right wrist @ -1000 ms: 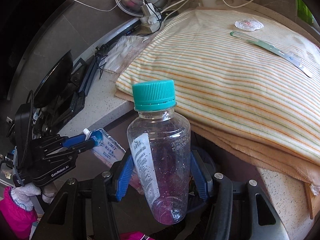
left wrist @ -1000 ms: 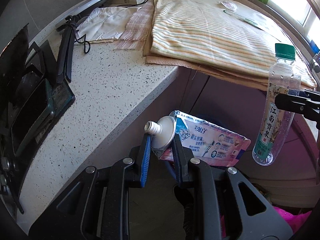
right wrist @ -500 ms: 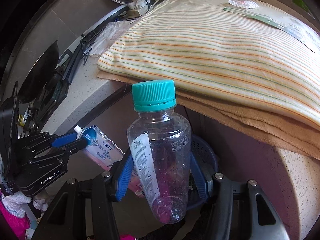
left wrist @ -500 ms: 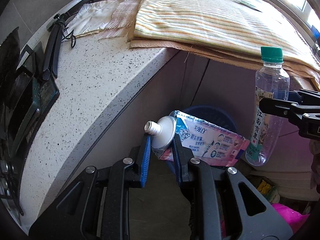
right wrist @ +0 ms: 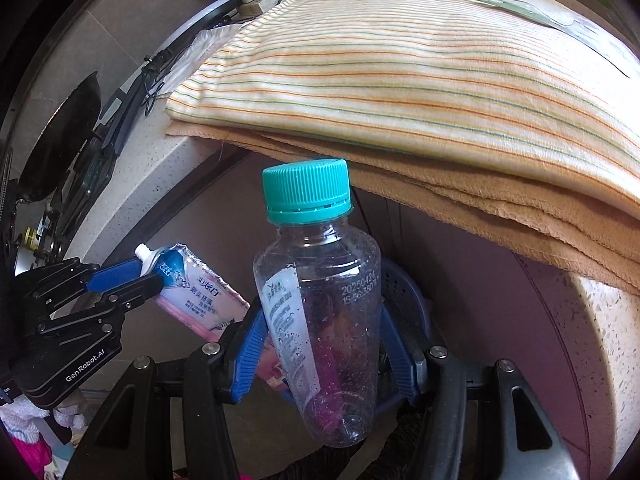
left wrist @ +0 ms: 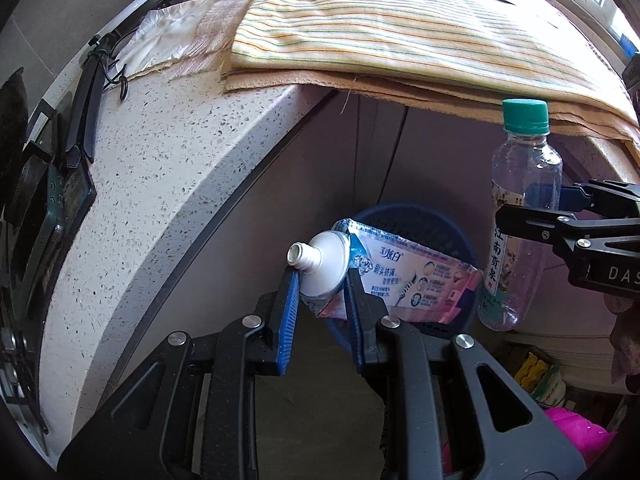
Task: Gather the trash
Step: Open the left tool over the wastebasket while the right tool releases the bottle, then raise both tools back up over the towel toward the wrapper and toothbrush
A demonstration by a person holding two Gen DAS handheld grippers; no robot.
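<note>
My left gripper (left wrist: 322, 276) is shut on a flattened toothpaste tube (left wrist: 404, 276) near its white open neck, and the tube juts to the right. My right gripper (right wrist: 318, 320) is shut on an empty clear plastic bottle (right wrist: 320, 312) with a teal cap, held upright. Below and behind both hangs a dark blue mesh waste basket (left wrist: 416, 224) on the floor under the counter edge; its rim also shows behind the bottle (right wrist: 404, 288). In the left wrist view the bottle (left wrist: 520, 216) and right gripper sit to the right; in the right wrist view the tube (right wrist: 200, 284) is at the left.
A speckled white counter (left wrist: 160, 168) curves overhead at the left, carrying a folded striped cloth (left wrist: 400, 28) that overhangs its edge. Dark tools and cables lie at the counter's far left (left wrist: 52, 184). Pink material (left wrist: 572, 436) and stacked items sit on the floor at the right.
Both grippers have sunk below the counter edge with their loads; the counter and cloth now sit higher in view, and the blue basket has come into sight beneath them.
</note>
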